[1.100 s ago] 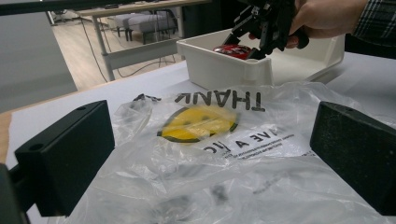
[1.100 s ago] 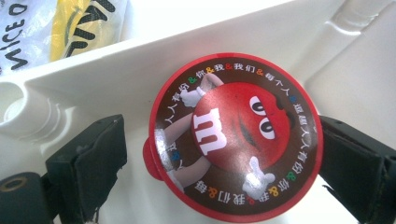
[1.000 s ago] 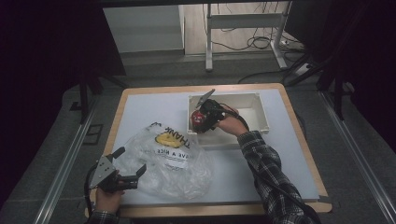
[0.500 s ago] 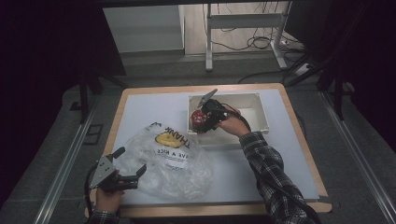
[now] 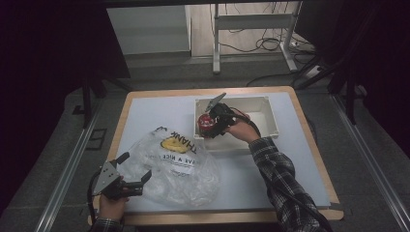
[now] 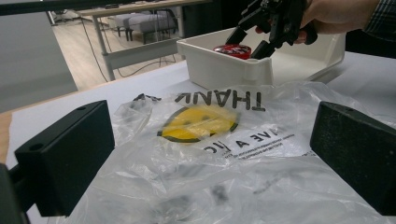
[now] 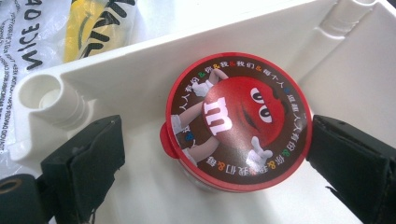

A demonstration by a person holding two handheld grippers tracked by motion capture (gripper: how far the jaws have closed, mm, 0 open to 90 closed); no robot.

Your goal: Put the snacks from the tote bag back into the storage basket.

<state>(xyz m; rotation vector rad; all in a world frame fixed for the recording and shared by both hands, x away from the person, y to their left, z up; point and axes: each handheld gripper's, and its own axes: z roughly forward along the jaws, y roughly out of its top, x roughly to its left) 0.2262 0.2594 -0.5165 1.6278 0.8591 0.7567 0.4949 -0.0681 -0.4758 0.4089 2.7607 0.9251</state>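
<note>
Two grippers work at a pale table edged in wood: the left gripper rests open on a crinkled clear plastic bag. Its fingers straddle the bag. The right gripper has been opening its fingers around a round red-lidded candy tub standing in the white bin, left finger apart.

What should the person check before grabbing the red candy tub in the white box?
1. Candy tub sits between the right gripper's jaws: ok.
2. Jaws wide enough: ok; they have just been opening, a gap shows on the left, the right pad is at the lid's edge.
3. Tub upright, lid on: ok.
4. Room beside the white box wall: cannot tell; the tub stands near the corner.
5. Plastic bag lies on the table beside the box: ok.
6. Left gripper open at the bag: ok.
</note>
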